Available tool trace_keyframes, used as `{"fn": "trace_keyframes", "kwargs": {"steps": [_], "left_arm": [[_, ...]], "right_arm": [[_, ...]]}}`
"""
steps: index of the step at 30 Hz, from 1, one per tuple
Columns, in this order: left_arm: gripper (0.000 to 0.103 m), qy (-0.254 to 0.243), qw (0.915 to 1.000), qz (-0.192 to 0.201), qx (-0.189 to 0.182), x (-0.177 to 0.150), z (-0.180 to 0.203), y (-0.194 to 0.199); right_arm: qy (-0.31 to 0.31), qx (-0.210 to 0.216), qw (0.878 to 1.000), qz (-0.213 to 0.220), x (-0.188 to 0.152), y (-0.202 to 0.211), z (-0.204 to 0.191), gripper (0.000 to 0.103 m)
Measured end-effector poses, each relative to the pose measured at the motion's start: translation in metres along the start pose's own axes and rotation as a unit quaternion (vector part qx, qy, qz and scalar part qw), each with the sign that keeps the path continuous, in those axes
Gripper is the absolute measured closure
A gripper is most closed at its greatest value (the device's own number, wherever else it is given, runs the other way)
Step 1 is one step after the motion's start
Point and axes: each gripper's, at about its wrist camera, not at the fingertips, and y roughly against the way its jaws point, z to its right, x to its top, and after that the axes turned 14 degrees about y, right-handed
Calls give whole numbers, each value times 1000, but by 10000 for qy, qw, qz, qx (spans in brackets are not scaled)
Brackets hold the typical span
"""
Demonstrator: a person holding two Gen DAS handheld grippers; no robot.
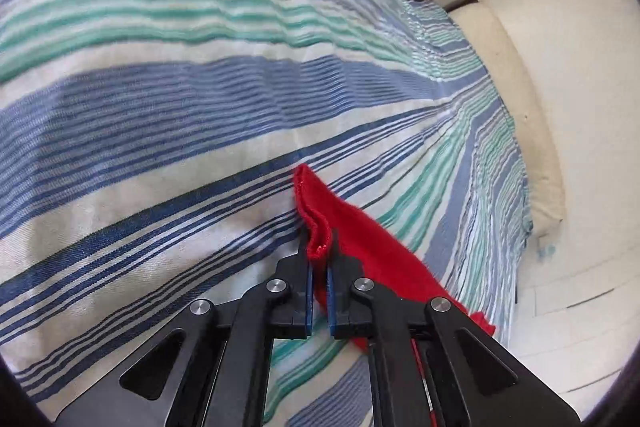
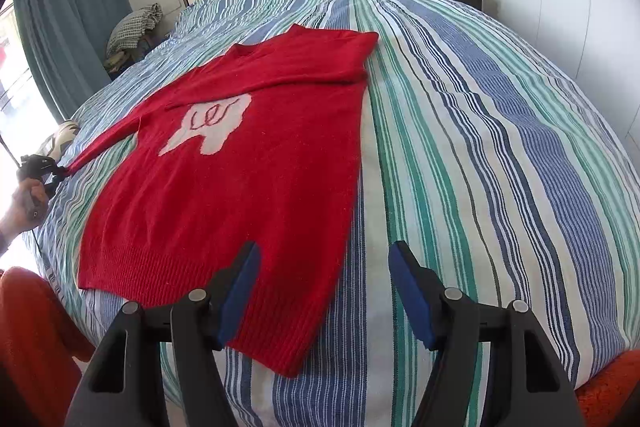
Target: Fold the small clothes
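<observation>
Currently my left gripper [image 1: 319,259] pinches the cuff of the red knitted sweater [image 2: 240,179] at the striped bed's [image 2: 480,147] left edge; my right gripper [image 2: 324,291] hangs open, empty. Shallow grip risks slipping.

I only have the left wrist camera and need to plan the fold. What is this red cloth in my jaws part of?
Observer: It is the cuff of one sleeve of a red sweater. The sweater lies flat on the striped bed, and that sleeve is stretched out sideways to the left gripper.
Operator: And the other sleeve?
Observer: The other sleeve lies folded across the chest, along the top of the pale motif.
Operator: Is the right gripper holding anything?
Observer: No. The right gripper hangs over the hem, its jaws open and empty.
</observation>
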Motion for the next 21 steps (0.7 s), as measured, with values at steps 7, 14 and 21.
{"fn": "trace_keyframes", "kwargs": {"steps": [7, 14, 21], "left_arm": [[100, -2884, 9544, -105, -769, -107, 207, 49], [98, -4519, 8663, -996, -1879, -314, 344, 54], [24, -4912, 8392, -1959, -1270, -428, 288, -8]], "right_arm": [[-119, 277, 9995, 129, 1, 3, 2, 37], [-239, 342, 9989, 225, 1, 9, 7, 37], [-410, 388, 9981, 235, -3, 12, 15, 37]]}}
